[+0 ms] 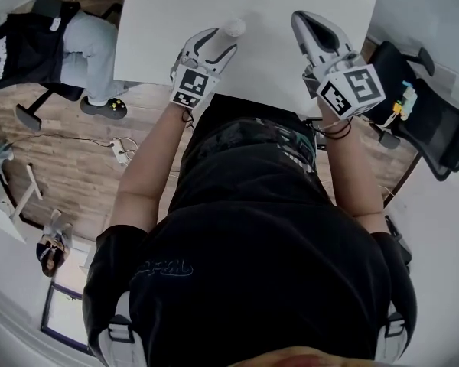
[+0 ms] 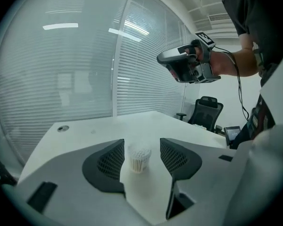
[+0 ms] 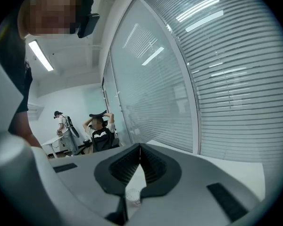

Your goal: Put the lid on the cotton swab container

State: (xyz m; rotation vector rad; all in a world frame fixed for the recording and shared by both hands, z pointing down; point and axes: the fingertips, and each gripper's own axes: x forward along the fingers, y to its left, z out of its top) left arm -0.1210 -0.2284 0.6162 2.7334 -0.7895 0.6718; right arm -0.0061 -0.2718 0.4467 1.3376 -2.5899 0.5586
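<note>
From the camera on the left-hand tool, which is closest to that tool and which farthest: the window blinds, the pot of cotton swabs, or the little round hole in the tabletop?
1. Cotton swab pot: right between the left gripper's open jaws.
2. Round hole: in the tabletop, far left.
3. Window blinds: beyond the tabletop's far edge.
</note>
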